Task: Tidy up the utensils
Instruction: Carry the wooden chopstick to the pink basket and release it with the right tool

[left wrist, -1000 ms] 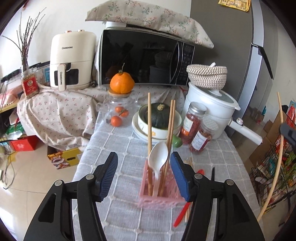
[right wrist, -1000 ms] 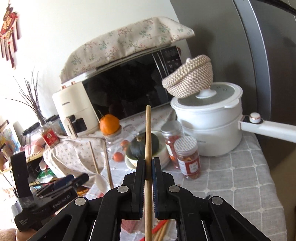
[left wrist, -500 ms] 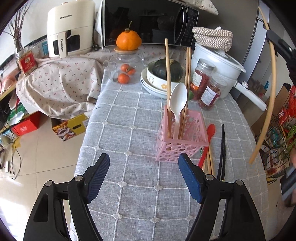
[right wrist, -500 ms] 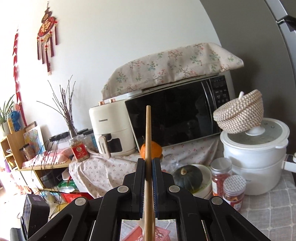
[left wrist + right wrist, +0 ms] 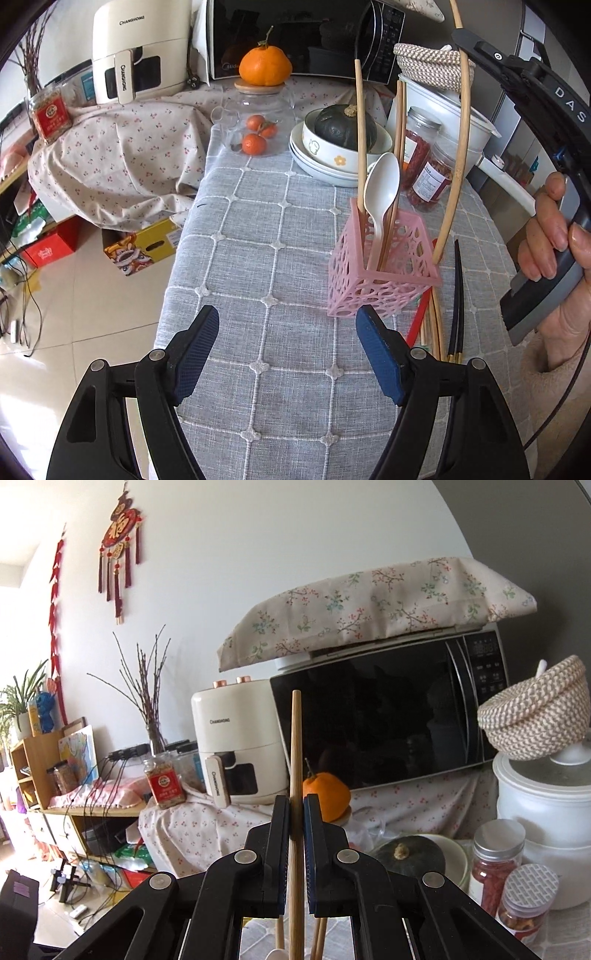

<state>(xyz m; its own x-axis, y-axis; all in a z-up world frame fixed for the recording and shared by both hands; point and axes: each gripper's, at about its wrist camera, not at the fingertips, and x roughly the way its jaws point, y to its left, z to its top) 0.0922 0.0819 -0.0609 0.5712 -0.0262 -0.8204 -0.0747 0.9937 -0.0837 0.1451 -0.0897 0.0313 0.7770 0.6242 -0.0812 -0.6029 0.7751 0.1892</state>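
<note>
A pink lattice basket (image 5: 384,266) stands on the grey checked cloth and holds a white spoon (image 5: 382,184) and upright wooden chopsticks (image 5: 359,122). My left gripper (image 5: 287,317) is open over bare cloth in front of the basket, with nothing between its fingers. My right gripper (image 5: 296,805) is shut on a single wooden chopstick (image 5: 296,746) held upright. In the left wrist view this chopstick (image 5: 460,147) comes down from the upper right, and its lower tip is at the basket's right rim. A red utensil (image 5: 417,321), more wooden chopsticks (image 5: 435,325) and black chopsticks (image 5: 458,295) lie right of the basket.
Behind the basket stand stacked bowls with a dark squash (image 5: 343,123), two spice jars (image 5: 428,173), a white pot (image 5: 546,812), a glass pot of oranges (image 5: 258,125), a microwave (image 5: 388,720) and an air fryer (image 5: 136,55). The table's left edge (image 5: 184,236) drops to the floor.
My left gripper widened, drew back from the basket and tilted down. My right gripper carried the chopstick in from the right until its tip reached the basket's right rim.
</note>
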